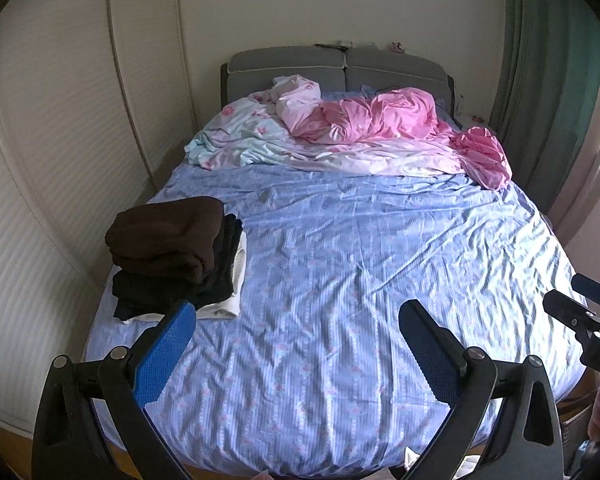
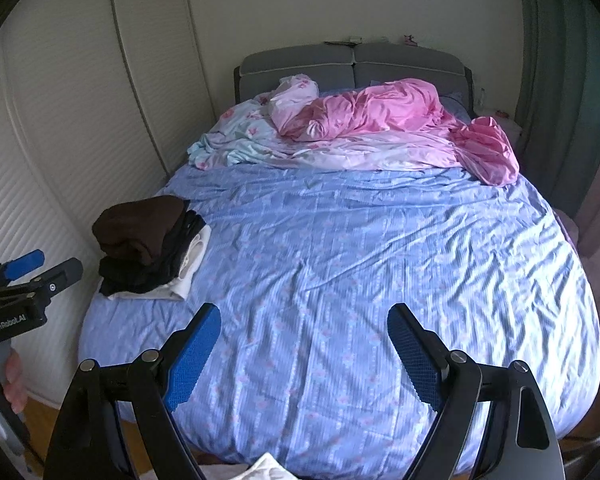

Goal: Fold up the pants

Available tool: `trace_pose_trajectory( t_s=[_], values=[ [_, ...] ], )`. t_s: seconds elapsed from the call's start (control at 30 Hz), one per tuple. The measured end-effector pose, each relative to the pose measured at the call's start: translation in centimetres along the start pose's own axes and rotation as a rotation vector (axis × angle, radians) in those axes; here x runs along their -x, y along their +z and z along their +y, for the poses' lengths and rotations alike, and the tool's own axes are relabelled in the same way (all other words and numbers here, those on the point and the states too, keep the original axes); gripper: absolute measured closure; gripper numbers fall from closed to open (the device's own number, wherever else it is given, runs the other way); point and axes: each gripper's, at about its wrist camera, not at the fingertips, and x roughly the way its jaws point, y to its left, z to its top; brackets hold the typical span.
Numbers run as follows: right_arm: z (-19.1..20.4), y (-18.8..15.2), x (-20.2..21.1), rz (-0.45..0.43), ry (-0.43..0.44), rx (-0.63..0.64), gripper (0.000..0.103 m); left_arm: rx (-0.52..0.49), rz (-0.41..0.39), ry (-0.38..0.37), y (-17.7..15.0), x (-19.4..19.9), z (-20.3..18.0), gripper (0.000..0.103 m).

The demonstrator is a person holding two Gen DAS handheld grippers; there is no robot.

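Note:
A stack of folded clothes (image 1: 172, 252) lies on the left side of the bed, brown on top, black under it, white at the bottom. It also shows in the right wrist view (image 2: 148, 244). My left gripper (image 1: 300, 312) is open and empty, above the foot of the bed, just right of the stack. My right gripper (image 2: 304, 320) is open and empty above the foot of the bed. The right gripper shows at the right edge of the left wrist view (image 1: 580, 304); the left gripper shows at the left edge of the right wrist view (image 2: 40, 268). No loose pants are visible on the sheet.
The bed has a wrinkled blue sheet (image 1: 360, 260). A crumpled pink and pale blue duvet (image 1: 360, 132) lies by the grey headboard (image 1: 340, 68). White wardrobe doors (image 1: 60, 140) stand to the left, a green curtain (image 1: 548, 80) to the right. White cloth (image 2: 264, 470) peeks at the bottom edge.

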Motion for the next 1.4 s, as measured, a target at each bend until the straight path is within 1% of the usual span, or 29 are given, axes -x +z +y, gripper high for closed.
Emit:
trace_pose_trajectory(
  t_s=[0.2,0.4,0.9,1.07,1.4],
  values=[
    [-0.8,0.0,0.1,0.001,0.006,-0.001,0.017,0.006,0.001,-0.011,0.0,0.1,-1.4,0.000],
    [-2.0,0.1,0.3,0.004,0.014,0.009,0.017,0.002,-0.007,0.001,0.0,0.4,-3.0,0.000],
    [-3.6,0.1,0.3,0.003,0.025,0.012,0.017,-0.001,-0.009,-0.001,0.2,0.4,-3.2,0.000],
    [-3.7,0.2,0.2,0.001,0.024,0.012,0.017,-0.006,-0.011,0.001,0.0,0.4,-3.9,0.000],
    [-3.9,0.3,0.2,0.004,0.024,0.010,0.017,-0.006,-0.011,0.004,0.1,0.3,-4.1,0.000]
  ],
)
